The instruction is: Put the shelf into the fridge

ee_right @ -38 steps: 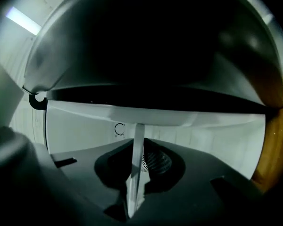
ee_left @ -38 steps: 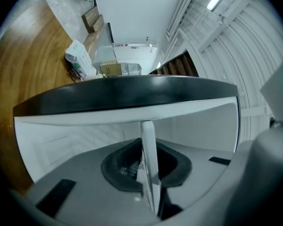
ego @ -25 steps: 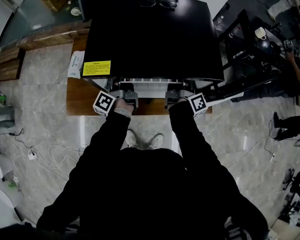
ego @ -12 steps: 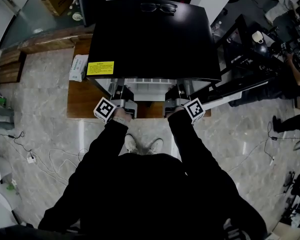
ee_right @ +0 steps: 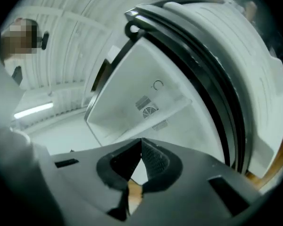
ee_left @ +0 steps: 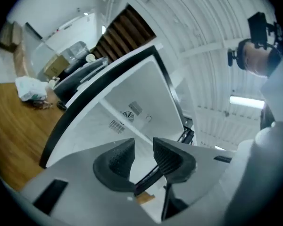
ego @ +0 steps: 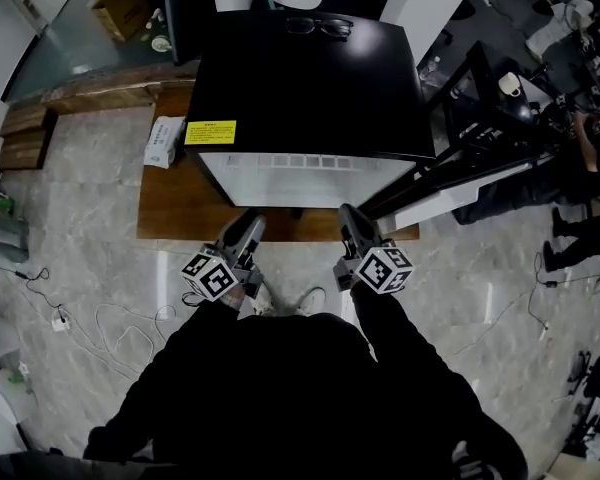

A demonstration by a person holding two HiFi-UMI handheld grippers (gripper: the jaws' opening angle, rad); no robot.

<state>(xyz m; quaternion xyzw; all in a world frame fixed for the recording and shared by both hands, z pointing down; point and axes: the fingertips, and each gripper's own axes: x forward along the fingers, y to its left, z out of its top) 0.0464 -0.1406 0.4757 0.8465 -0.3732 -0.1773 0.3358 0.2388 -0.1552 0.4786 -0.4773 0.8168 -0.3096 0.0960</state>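
Space is showing between the pads of my left gripper point(ee_left: 144, 143), whose jaws are opening with nothing inside them, while my right gripper point(ee_right: 140, 144) is sitting clenched tip to tip, also holding nothing. I am hovering both of them just in front of the black mini fridge point(ego: 310, 78), clear of its open face and touching no part of it. I am reading the shelf point(ee_right: 177, 106) as the pale band crossing the white cavity in both gripper views, with vent grilles on the back wall showing on either side of it. It is looking seated inside, though I am judging that from a narrow, edge-on glimpse. What I am weighing for the next move is direction. The shelf is lying straight ahead of both sets of fingers, back in the cavity, with its long axis running side to side across the opening, square to the line along which my grippers are pointing. Neither gripper is looking nearer to it than the other. The door point(ego: 450, 200) is standing swung out on the right side, so the right gripper is sitting nearer to it, and I am judging that arm the natural one should closing follow. A pair of glasses point(ego: 318, 26) is resting on the fridge's top, so I am favouring gentle pushes.
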